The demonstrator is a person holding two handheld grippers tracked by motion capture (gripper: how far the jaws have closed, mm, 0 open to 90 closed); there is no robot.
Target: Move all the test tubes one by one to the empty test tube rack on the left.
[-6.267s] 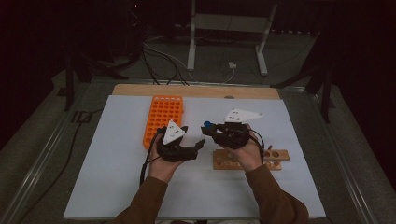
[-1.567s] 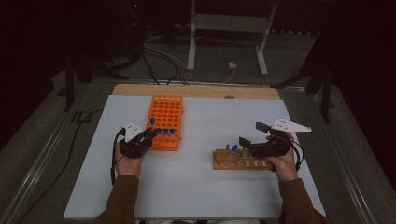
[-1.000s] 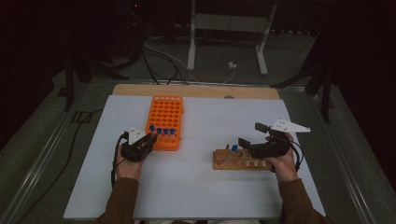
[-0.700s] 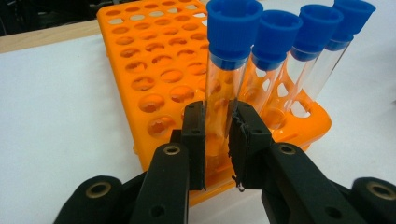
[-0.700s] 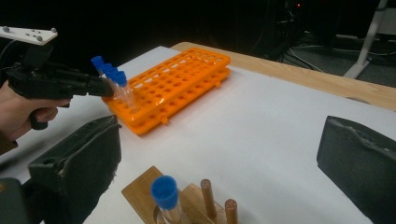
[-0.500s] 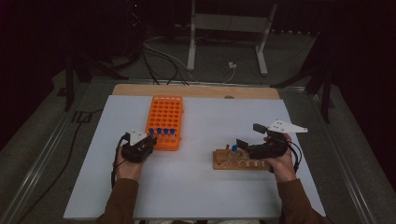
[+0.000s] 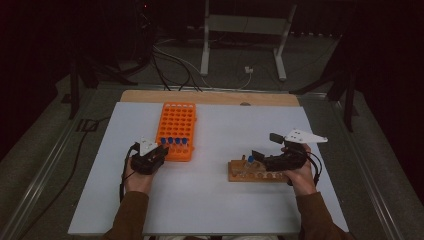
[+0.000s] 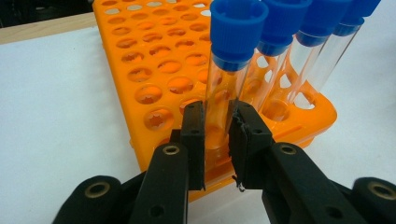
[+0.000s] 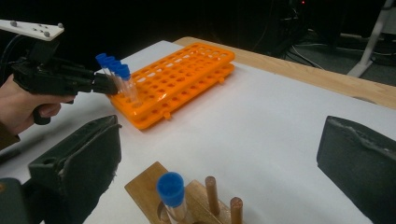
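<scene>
My left hand-held gripper (image 8: 217,140) is clamped on the clear wall of a blue-capped tube (image 8: 229,79), which stands upright in the near corner hole of the orange rack (image 8: 154,74), first in a row of four capped tubes. The rack lies on the white bench (image 7: 220,195). My right hand-held gripper (image 9: 219,154) has its jaws wide apart, holding nothing, just above the wooden stand (image 9: 149,186), where another blue-capped tube (image 9: 171,193) sits beside two pegs.
</scene>
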